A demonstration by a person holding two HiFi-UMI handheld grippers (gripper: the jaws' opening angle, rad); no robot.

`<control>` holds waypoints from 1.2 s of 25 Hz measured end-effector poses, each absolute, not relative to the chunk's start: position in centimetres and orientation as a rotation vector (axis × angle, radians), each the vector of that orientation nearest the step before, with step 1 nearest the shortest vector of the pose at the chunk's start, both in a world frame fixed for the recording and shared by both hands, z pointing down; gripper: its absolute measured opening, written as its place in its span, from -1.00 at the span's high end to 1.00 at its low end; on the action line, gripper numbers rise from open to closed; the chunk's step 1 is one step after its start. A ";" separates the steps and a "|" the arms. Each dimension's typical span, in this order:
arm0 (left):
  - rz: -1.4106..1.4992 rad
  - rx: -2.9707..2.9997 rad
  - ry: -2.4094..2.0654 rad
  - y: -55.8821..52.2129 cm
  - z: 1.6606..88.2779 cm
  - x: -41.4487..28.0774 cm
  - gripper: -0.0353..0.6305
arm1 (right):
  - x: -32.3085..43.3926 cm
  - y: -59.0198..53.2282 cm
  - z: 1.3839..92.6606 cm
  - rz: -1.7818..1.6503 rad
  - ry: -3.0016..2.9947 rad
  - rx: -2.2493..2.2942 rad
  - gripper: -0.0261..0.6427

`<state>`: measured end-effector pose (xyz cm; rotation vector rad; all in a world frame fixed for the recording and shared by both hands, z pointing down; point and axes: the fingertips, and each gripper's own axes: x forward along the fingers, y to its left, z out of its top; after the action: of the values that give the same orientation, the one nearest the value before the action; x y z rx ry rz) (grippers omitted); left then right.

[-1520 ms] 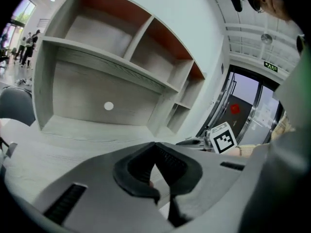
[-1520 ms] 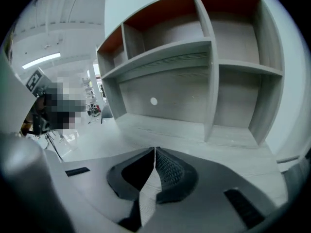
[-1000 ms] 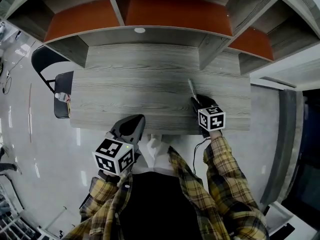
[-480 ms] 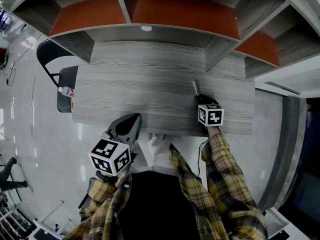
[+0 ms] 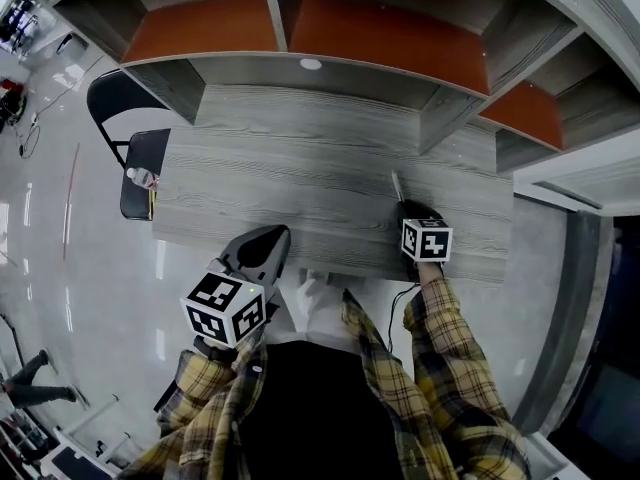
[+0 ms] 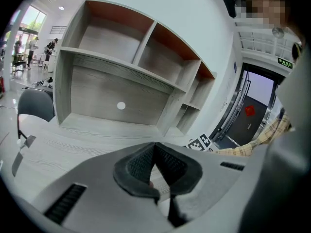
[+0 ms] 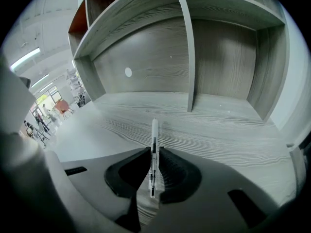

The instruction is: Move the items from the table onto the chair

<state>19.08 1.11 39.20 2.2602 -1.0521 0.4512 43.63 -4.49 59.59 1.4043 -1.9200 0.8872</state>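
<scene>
Little changed since a second ago: right hand-held gripper [image 7: 153,171] clamped on pen [image 7: 154,140] at worktop [image 5: 300,168], well apart from chair [image 5: 140,158]; left hand-held gripper [image 6: 156,166] shut, empty. Carry pending.

Open office: shelved desk [image 5: 300,158], glossy floor [image 5: 70,268]
</scene>
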 end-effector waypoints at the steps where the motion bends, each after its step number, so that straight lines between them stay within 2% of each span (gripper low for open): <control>1: 0.446 2.260 -1.057 1.1 39.1 18.9 0.88 | 43.3 -4.5 59.2 0.883 -1.935 1.403 0.72; 9: 0.359 2.227 -1.127 1.4 38.4 16.4 0.88 | 37.3 -6.0 53.8 0.824 -2.126 1.322 0.72; 17: 0.262 2.145 -1.274 1.8 38.0 9.3 0.88 | 25.1 -7.1 48.5 0.712 -2.316 1.098 0.72; 23: 0.181 2.053 -1.389 3.0 38.0 0.3 0.88 | 11.6 -5.9 45.8 0.639 -2.433 0.869 0.72; 30: 0.133 1.950 -1.516 3.9 38.7 -14.4 0.88 | -6.0 -3.3 45.6 0.611 -2.490 0.642 0.72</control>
<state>-14.38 3.94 38.67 1.9505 -1.5161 0.1334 -5.96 -3.26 45.59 0.6425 -2.4896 0.6111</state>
